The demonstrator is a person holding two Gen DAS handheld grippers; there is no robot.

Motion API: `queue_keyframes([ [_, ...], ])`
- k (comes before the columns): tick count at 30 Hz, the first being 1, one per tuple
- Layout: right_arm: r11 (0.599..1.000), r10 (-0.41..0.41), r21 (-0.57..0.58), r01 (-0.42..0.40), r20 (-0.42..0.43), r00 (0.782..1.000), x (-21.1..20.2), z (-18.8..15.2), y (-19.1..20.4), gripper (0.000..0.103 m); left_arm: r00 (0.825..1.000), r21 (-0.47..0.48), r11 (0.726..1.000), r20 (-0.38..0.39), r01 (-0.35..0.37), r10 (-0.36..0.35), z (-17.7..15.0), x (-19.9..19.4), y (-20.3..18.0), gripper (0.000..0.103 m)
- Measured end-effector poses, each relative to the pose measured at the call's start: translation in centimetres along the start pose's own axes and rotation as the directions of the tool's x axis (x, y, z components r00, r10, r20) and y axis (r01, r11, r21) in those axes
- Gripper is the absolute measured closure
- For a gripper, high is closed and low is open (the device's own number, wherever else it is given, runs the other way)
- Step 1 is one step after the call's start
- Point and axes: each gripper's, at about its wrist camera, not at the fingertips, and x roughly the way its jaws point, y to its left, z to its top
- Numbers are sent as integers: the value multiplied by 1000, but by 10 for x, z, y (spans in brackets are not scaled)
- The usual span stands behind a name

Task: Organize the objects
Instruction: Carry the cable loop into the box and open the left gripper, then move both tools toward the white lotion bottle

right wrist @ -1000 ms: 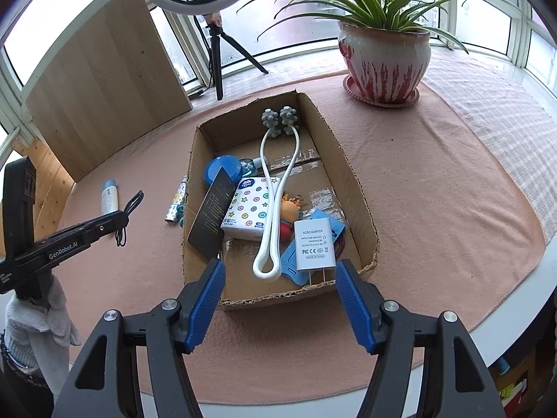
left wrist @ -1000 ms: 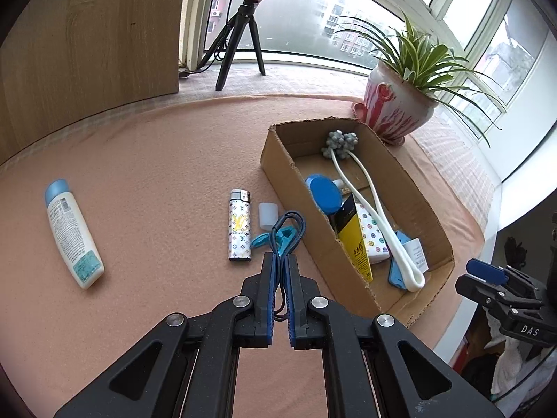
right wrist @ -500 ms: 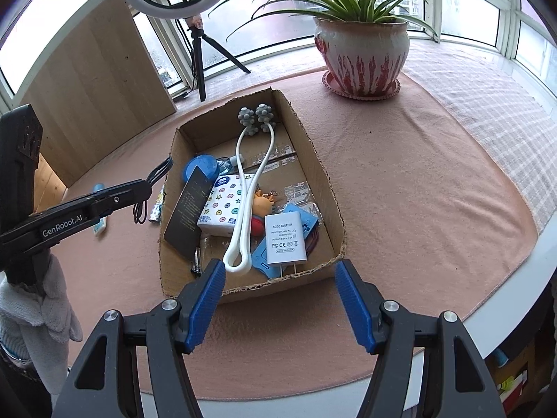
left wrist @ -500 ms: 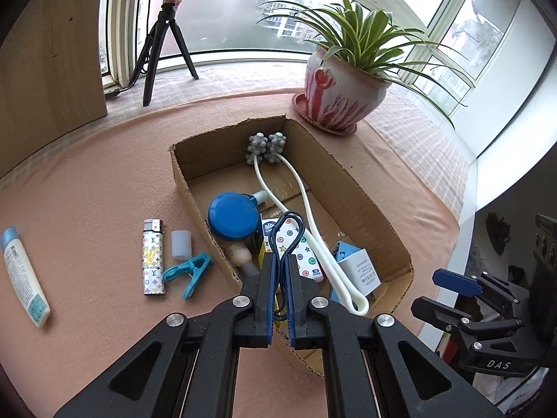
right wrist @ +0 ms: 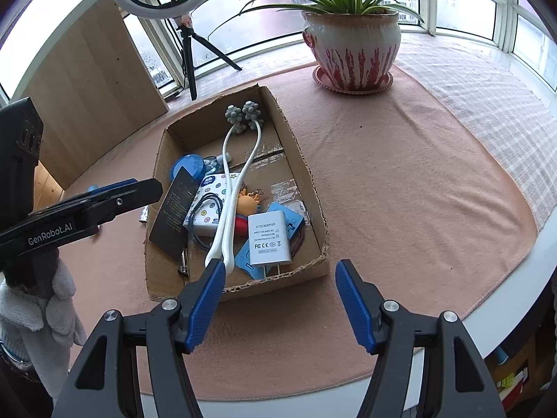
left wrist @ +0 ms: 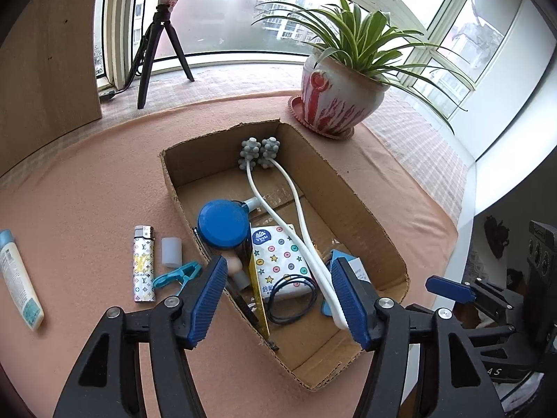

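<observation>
- While its jaws are opening with nothing between the pads, the left gripper point(left wrist: 278, 299) hangs over the cardboard box point(left wrist: 362, 209); the black hair tie point(left wrist: 291, 299) lies inside on the tissue pack point(left wrist: 278, 257). It looks light and limp, best pinched at one strand.
- Only this view shows the lighter point(left wrist: 143, 267), clip point(left wrist: 177, 274) and tube point(left wrist: 18, 280) outside on the cloth.
- From the right wrist, the right gripper point(right wrist: 278, 304) stands open and empty before the box; only here the white adapter point(right wrist: 268, 238) reads clearly.

Black grippers: left gripper point(left wrist: 278, 299), right gripper point(right wrist: 278, 304), ribbed blue pads, silver screws, "GenRobot.AI" lettering; white knit glove point(right wrist: 52, 308)
</observation>
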Motion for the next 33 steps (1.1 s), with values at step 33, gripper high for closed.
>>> queue_keyframes([
  [33, 977, 150, -148, -154, -34, 988, 19, 21, 112, 41, 966, -319, 913, -51, -255, 252, -70, -73, 215, 37],
])
